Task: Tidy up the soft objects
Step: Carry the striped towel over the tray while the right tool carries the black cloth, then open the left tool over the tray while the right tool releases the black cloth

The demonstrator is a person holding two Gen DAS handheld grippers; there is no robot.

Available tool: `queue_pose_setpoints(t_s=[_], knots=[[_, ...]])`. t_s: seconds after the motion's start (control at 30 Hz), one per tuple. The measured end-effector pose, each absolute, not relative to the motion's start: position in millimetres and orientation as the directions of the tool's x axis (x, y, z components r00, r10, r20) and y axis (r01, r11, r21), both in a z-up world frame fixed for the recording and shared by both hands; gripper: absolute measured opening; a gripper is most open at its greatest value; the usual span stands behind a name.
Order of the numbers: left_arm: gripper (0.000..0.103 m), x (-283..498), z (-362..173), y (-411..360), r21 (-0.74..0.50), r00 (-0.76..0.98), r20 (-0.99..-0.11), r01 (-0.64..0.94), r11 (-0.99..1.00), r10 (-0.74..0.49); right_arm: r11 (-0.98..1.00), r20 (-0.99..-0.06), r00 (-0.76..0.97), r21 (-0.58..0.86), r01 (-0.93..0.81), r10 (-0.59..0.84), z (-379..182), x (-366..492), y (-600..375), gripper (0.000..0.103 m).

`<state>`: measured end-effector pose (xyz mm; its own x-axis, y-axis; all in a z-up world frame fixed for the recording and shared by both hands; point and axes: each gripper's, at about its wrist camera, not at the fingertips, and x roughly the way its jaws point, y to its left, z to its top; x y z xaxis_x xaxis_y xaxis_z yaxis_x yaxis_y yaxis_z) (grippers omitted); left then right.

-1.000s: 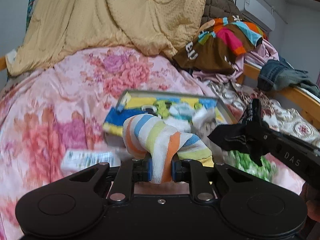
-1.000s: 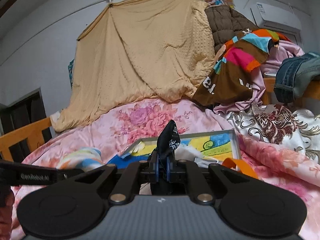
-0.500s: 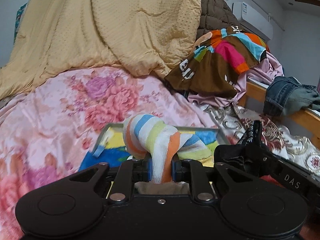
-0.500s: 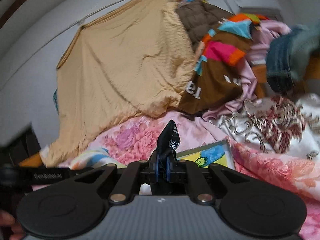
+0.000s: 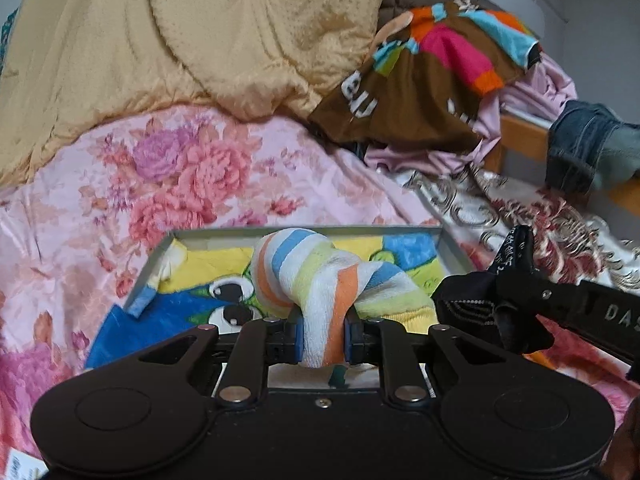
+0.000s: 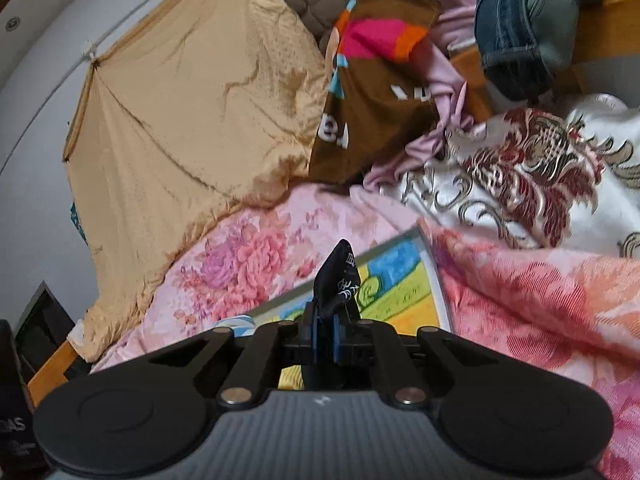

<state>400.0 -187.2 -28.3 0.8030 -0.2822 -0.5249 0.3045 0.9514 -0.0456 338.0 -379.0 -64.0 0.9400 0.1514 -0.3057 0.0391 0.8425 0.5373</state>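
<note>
Claw status: left claw (image 5: pixel 322 334) clamped on the striped sock (image 5: pixel 316 276), right claw (image 6: pixel 325 340) pinched tight on the black sock (image 6: pixel 338 280). Both socks hang above the grey tray (image 5: pixel 152 268), striped one over its middle, black one at its right edge. Neither is dropped yet.

Progress, my read: mid-task. Tray holds only the cartoon towel (image 5: pixel 192 300) lining it as far as I can see; both socks still need placing. Beyond the tray, the brown multicolour garment (image 5: pixel 420 92), pink-lilac cloth (image 5: pixel 536 92) and jeans (image 5: pixel 580 148) sit unsorted behind it on the bed, possibly out of scope.

Hidden: tray's near part is blocked by the claw body in both views. Lower end of each sock is cut off below the pads. Right view is tilted and smeared, so the tray's contents there are hard to read.
</note>
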Motion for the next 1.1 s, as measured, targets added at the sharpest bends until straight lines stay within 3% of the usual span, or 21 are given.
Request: queue_pose_setpoints(t_s=[0.4,0.8,1.1], knots=[[0.021,407.3,-56.7,-190.3,-0.071,0.783,-0.564,0.269,0.96,-0.261,0.858,-0.39,0.906,0.51,0.065,0.163,-71.0,343.7,-371.4,0.016],[0.022,405.8,-58.2,-189.1,-0.079,0.779,-0.566,0.273,0.959,-0.268,0.867,-0.402,0.903,0.493,0.074,0.152,-69.8,343.7,-368.2,0.02],[0.03,397.6,-46.2,-179.8,-0.083,0.787,-0.556,0.267,0.96,-0.267,0.874,-0.378,0.918,0.479,0.085,0.117,-65.2,337.5,-368.9,0.037]])
